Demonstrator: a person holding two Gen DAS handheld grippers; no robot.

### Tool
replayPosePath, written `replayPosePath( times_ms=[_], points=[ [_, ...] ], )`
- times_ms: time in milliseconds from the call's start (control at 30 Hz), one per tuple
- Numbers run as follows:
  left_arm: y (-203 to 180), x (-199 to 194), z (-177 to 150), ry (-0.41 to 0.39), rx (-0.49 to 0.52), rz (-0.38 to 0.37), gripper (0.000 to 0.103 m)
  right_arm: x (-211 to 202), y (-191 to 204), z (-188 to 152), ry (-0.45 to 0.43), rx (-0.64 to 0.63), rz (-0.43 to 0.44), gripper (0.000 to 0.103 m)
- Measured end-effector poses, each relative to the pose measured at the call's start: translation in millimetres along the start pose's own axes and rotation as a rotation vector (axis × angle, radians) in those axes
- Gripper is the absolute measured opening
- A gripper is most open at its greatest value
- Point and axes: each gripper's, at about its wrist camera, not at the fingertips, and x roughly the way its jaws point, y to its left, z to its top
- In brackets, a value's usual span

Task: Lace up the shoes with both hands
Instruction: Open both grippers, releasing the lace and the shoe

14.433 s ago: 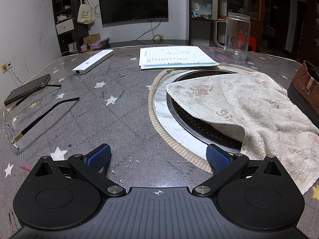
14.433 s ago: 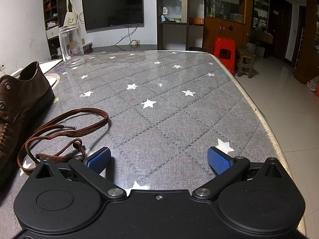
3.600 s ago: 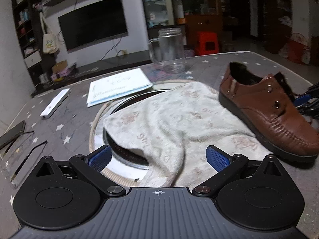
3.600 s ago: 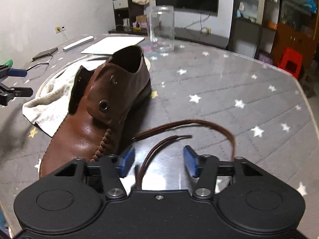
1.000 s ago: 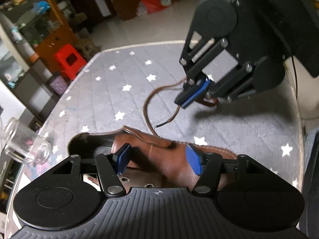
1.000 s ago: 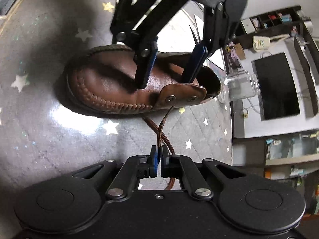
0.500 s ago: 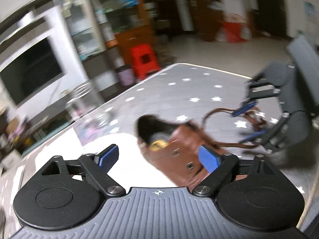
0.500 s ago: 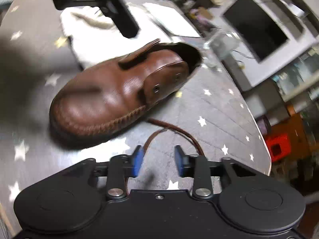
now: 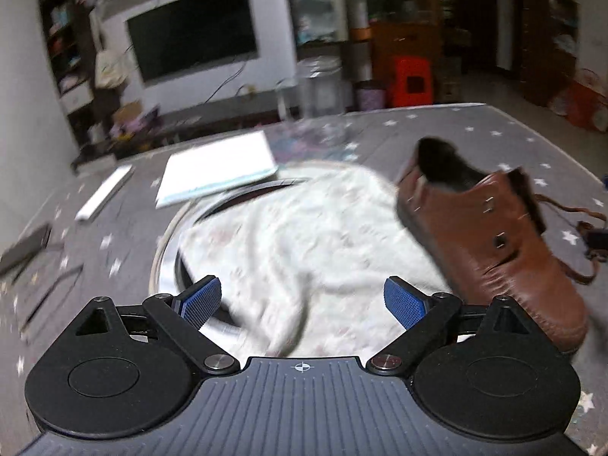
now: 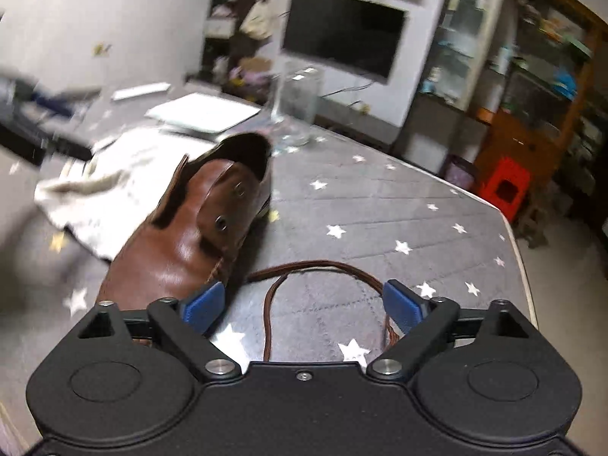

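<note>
The star-patterned table (image 10: 380, 205) carries a white towel (image 9: 304, 235) ahead of the left gripper (image 9: 302, 300), whose jaws are opening on nothing. The brown shoe (image 10: 190, 228) lies ahead-left of the right gripper (image 10: 304, 306), also opening, with the lace (image 10: 296, 269) loose between its jaws. Eyelets (image 10: 220, 222) look empty; lacing seems barely begun.

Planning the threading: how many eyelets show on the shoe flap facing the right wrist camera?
2. Both sit on the near flap of the brown shoe: the upper eyelet by the collar, the lower eyelet toward the toe. The opposite flap's eyelets are hidden in this view.
</note>
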Motion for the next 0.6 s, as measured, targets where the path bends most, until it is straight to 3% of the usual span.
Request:
replayPosePath(
  times_ms=[33, 167, 600],
  points=[
    [1, 1, -3, 0.007, -0.008, 0.004, 0.093, -3, 2, -2, -0.004, 0.006, -0.001, 0.103],
    [5, 1, -12, 0.026, -0.035, 0.024, 0.093, -14, -4, -7, -0.041, 0.073, -0.006, 0.103],
    [5, 2, -19, 0.026, -0.068, 0.068, 0.093, -19, 4, -9, -0.047, 0.091, 0.002, 0.103]
  ],
)
